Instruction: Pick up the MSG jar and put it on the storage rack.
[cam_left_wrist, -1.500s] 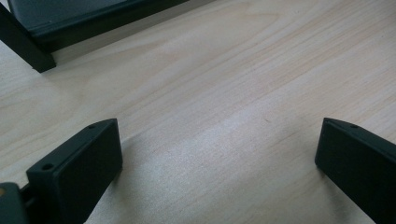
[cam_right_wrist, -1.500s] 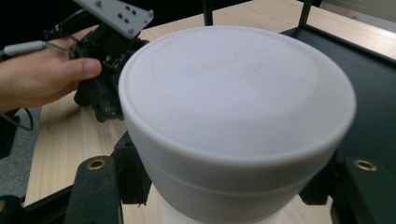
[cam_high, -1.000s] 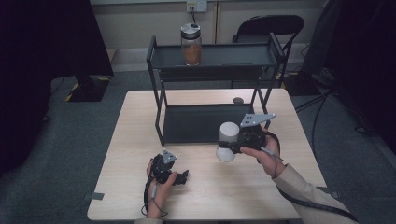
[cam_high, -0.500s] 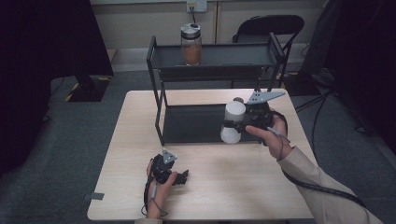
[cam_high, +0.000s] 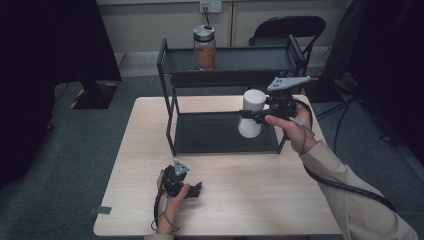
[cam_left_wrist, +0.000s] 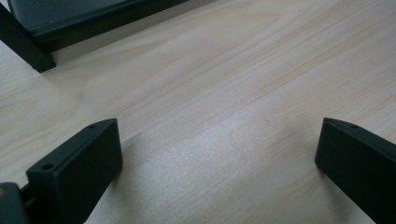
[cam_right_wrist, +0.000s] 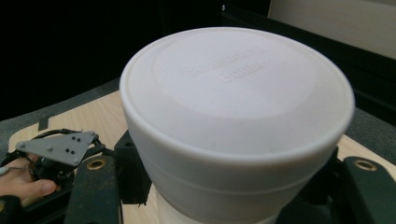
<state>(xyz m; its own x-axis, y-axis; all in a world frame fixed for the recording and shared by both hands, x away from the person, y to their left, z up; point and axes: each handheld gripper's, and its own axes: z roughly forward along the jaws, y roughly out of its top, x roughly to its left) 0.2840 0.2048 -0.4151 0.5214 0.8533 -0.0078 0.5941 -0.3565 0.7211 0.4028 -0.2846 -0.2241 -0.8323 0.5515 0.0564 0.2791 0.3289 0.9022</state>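
My right gripper is shut on a white tub-shaped container, held in the air in front of the black two-tier rack, between its shelves at the right. In the right gripper view the container's broad white lid looms close between the two black jaws of my right gripper. My left gripper rests on the wooden table near the front edge. Seen from the left gripper view, my left gripper stands open over bare wood, with nothing between its jaws.
A glass jar with brown contents and a metal lid stands on the rack's upper shelf. The lower shelf is a dark flat tray. A black chair stands behind the rack. Cables trail off the table's right side.
My right gripper has risen with the white container, from just above the table to the height between the rack's shelves. The left gripper has stayed where it was.
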